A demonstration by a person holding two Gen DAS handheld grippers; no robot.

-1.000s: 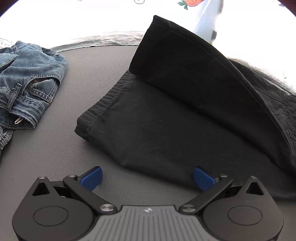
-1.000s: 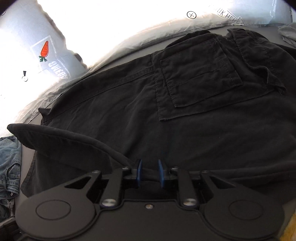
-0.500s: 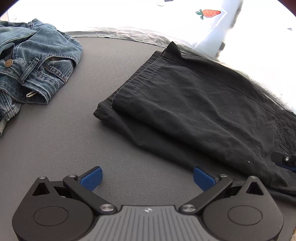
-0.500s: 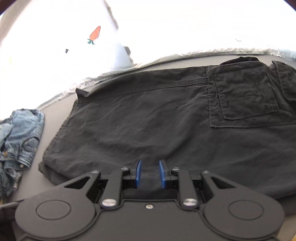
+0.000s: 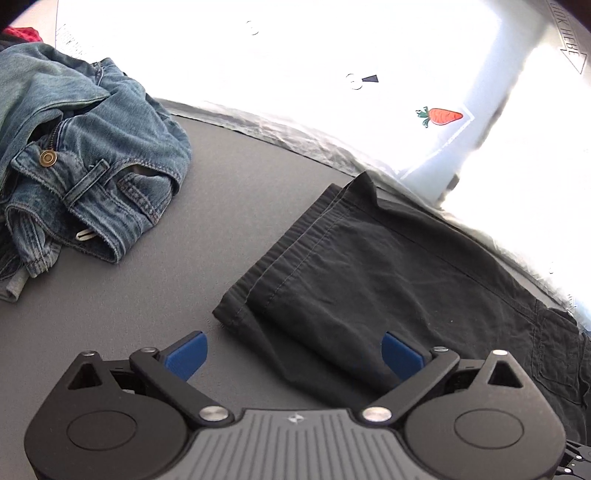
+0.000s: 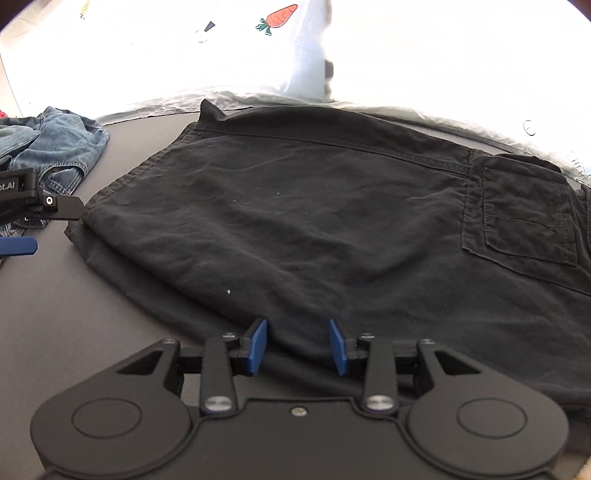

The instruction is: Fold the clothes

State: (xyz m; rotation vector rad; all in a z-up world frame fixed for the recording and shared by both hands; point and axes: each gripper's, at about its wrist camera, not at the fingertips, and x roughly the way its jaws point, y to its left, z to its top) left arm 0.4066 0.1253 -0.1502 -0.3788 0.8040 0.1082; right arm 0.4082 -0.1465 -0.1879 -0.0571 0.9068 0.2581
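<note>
Black trousers [image 5: 369,277] [image 6: 314,221] lie folded leg on leg across the dark grey table [image 5: 147,295], hems at the left and a back pocket [image 6: 524,218] at the right. My left gripper [image 5: 293,354] hovers over the hem corner. Its jaws are closing; cloth lies below and between the blue pads [image 5: 186,354], which do not press on it. My right gripper [image 6: 298,345] sits at the near edge of the trousers. Its jaws are opening, and the pads [image 6: 258,345] stand apart over the fabric without holding it. One left fingertip [image 6: 18,245] shows at the right wrist view's left edge.
A crumpled pair of blue jeans [image 5: 92,166] [image 6: 62,147] lies at the left of the table. Behind the table's curved far edge is bright white plastic sheeting with a carrot print [image 5: 441,116] [image 6: 280,16]. Bare grey table [image 6: 55,314] shows at the near left.
The raised black leg has come down flat onto the lower one. The right jaws, shut on its edge before, have parted. The left gripper has shifted toward the hem corner and narrowed slightly.
</note>
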